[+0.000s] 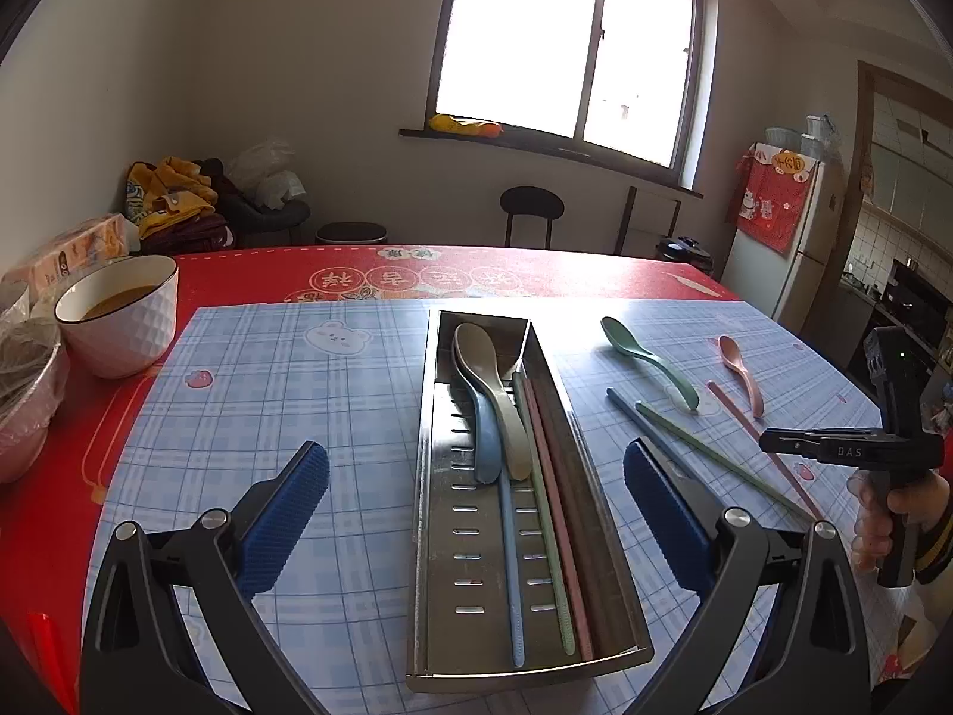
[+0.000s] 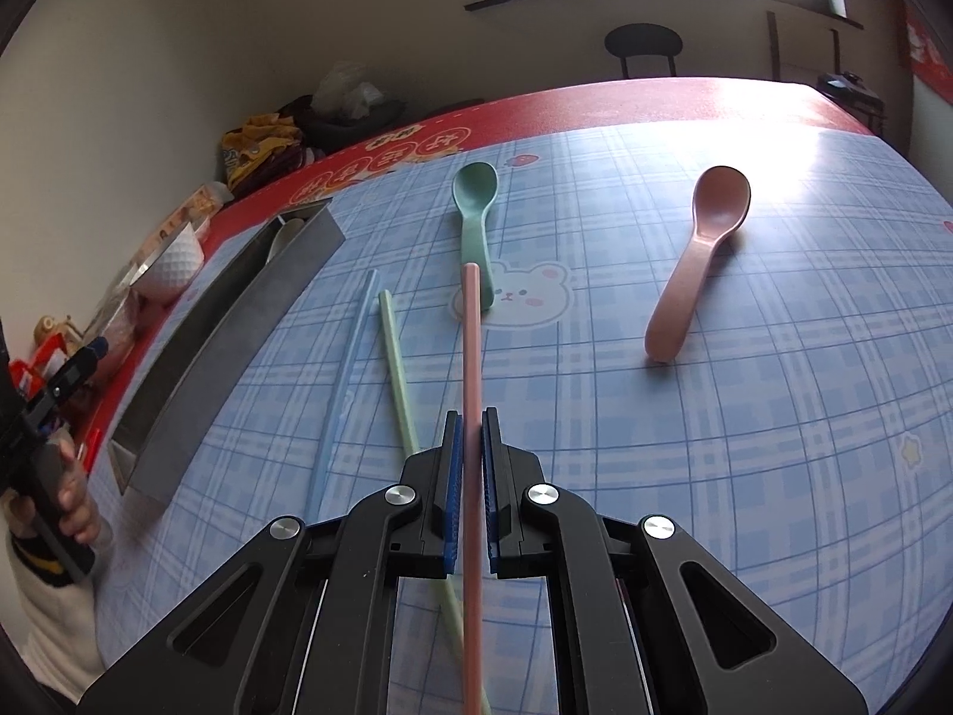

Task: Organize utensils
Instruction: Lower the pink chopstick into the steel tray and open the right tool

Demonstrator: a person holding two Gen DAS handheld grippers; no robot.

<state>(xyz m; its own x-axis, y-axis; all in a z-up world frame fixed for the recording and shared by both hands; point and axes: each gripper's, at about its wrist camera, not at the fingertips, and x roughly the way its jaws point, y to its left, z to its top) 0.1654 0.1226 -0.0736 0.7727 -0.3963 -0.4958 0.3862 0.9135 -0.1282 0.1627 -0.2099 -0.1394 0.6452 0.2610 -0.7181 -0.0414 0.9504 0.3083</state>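
My left gripper stands wide open above a steel tray with nothing between its blue pads. In the tray lie a beige spoon, a blue spoon and several chopsticks. My right gripper is shut on a pink chopstick, which points away over the checked mat. Loose on the mat lie a green spoon, a pink spoon, a green chopstick and a blue chopstick. The tray is left of them.
A white bowl of brownish liquid and a foil container stand at the table's left edge on the red cloth. A person's hand holds the right gripper's handle. A stool stands beyond the table's far edge.
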